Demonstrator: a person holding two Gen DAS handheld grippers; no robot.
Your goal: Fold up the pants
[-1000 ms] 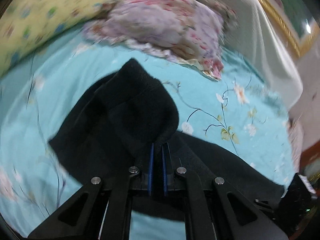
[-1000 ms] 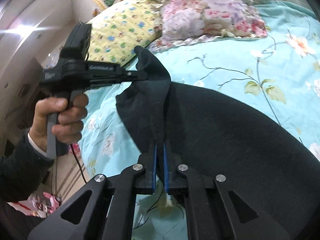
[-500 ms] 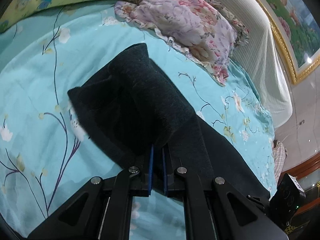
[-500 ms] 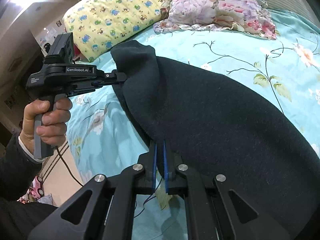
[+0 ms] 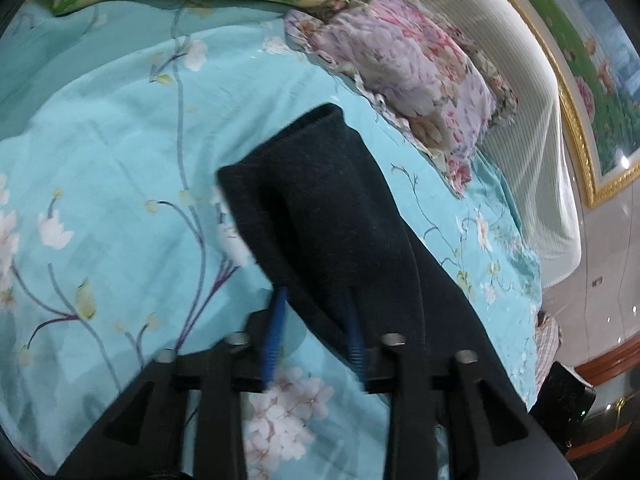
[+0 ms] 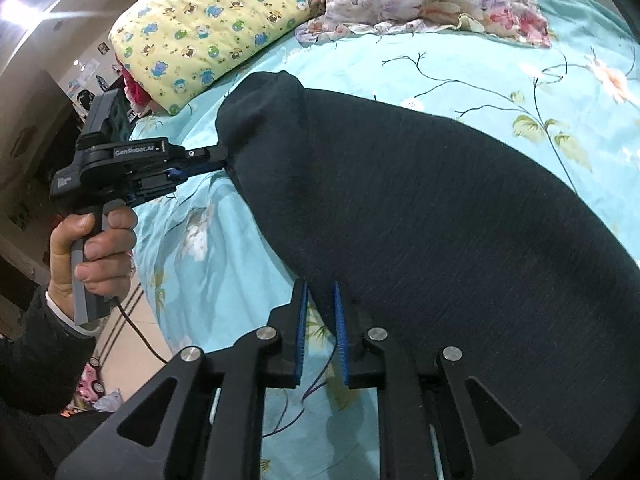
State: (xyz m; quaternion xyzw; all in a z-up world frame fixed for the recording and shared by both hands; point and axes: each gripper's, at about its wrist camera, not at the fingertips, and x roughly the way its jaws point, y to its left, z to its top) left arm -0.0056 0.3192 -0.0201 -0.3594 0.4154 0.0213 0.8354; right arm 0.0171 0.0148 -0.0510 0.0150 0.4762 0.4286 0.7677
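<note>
The dark pants (image 5: 340, 216) lie folded over on the turquoise flowered bedsheet (image 5: 120, 168). In the left wrist view my left gripper (image 5: 316, 300) is open, its blue pads apart, with the near edge of the pants lying between them. In the right wrist view the pants (image 6: 440, 208) spread wide across the bed. My right gripper (image 6: 320, 292) is open at their near edge, the cloth's corner just between the pads. The left gripper (image 6: 218, 156) also shows there, held by a hand, its tips at the pants' far folded end.
A yellow cartoon-print pillow (image 6: 212, 24) and a pink floral pillow (image 5: 404, 68) lie at the head of the bed. A white headboard (image 5: 532, 128) stands behind. The bed's edge and floor with a cable (image 6: 136, 328) are on the left of the right wrist view.
Both grippers were shut on the pants and held them lifted; they lowered the cloth onto the bed and both have opened, letting go.
</note>
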